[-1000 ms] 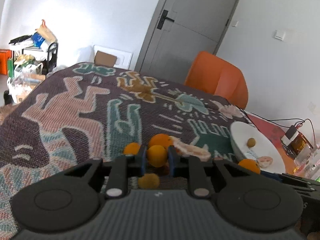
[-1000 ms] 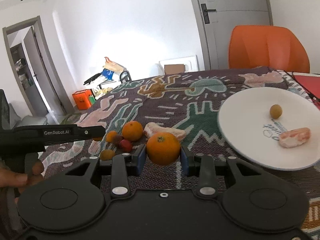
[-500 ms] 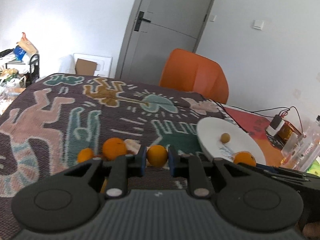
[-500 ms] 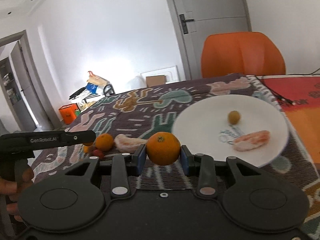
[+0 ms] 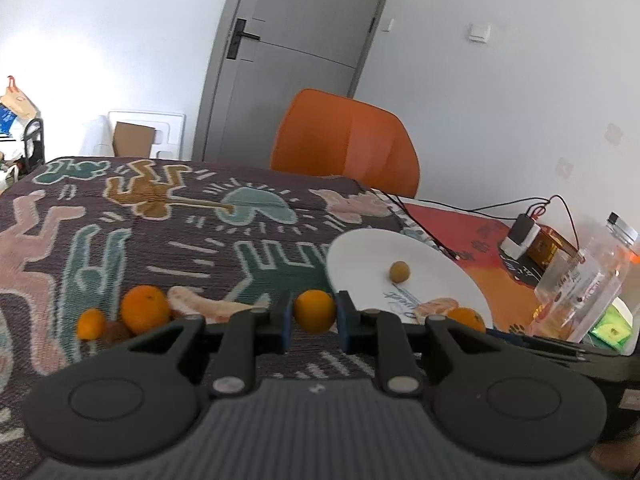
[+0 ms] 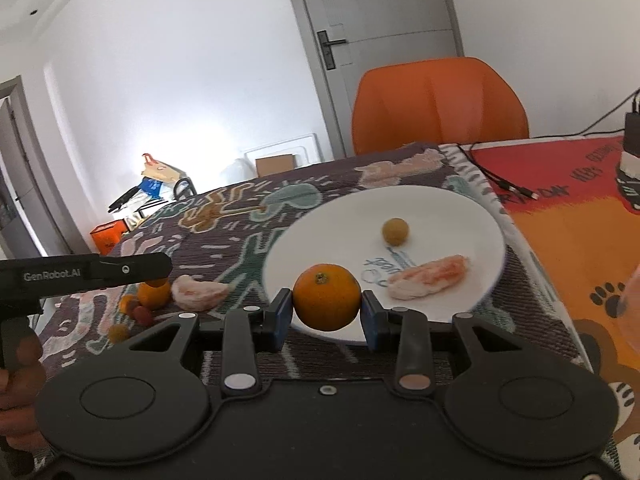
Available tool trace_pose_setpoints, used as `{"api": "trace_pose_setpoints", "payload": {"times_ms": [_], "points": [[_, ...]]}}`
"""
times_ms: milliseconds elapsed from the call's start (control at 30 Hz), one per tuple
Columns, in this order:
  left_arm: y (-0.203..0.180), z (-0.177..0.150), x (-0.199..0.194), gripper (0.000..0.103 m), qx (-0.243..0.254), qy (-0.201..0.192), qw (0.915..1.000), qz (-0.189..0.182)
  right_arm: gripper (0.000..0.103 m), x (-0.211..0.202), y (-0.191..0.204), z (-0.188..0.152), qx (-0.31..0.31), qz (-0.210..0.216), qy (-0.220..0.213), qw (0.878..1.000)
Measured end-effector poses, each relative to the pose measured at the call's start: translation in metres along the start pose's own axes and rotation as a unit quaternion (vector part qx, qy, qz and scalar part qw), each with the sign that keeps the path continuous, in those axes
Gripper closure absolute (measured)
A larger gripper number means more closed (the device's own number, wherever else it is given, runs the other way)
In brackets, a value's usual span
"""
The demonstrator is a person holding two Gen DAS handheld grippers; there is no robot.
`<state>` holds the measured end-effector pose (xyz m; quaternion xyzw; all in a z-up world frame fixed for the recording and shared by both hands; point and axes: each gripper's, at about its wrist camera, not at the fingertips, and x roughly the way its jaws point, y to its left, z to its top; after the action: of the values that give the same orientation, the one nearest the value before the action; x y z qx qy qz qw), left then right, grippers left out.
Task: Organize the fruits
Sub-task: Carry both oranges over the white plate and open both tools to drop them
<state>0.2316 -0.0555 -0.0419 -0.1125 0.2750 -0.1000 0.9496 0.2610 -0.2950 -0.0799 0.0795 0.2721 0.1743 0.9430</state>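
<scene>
My left gripper (image 5: 314,312) is shut on a small orange fruit (image 5: 314,311), held above the patterned cloth just left of the white plate (image 5: 360,248). My right gripper (image 6: 326,298) is shut on a larger orange (image 6: 326,297), held over the near edge of the white plate (image 6: 472,220). On the plate lie a small yellow-brown fruit (image 6: 395,231) and a peeled pink segment (image 6: 428,278). On the cloth to the left lie an orange (image 5: 145,309), a small orange fruit (image 5: 90,323), a peeled segment (image 5: 200,305) and small red fruits (image 6: 142,315).
An orange chair (image 5: 348,142) stands behind the table. At the right are cables (image 5: 440,204), a small electronic box (image 5: 538,246) and a clear plastic jar (image 5: 588,276). The left gripper's body (image 6: 80,272) shows at the left of the right wrist view.
Both grippers have moved right toward the plate, each still holding its fruit. The right gripper's orange now hangs over the plate's near edge.
</scene>
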Motion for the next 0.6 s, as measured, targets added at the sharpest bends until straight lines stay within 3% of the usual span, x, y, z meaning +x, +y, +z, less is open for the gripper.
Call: {"api": "trace_pose_setpoints", "payload": {"times_ms": [267,400,600], "points": [[-0.015,0.0,0.008,0.082,0.017,0.008,0.9998,-0.007,0.068,0.01,-0.014,-0.003,0.015,-0.021,0.006,1.0],[-0.021,0.001,0.011,0.082,0.023,0.008,0.9997,-0.008,0.062,0.009,-0.014,-0.003,0.016,-0.004,0.004,1.0],[-0.029,0.005,0.017,0.082,0.03,0.008,0.9994,-0.014,0.062,-0.005,-0.016,-0.001,0.015,0.008,-0.009,1.0]]}}
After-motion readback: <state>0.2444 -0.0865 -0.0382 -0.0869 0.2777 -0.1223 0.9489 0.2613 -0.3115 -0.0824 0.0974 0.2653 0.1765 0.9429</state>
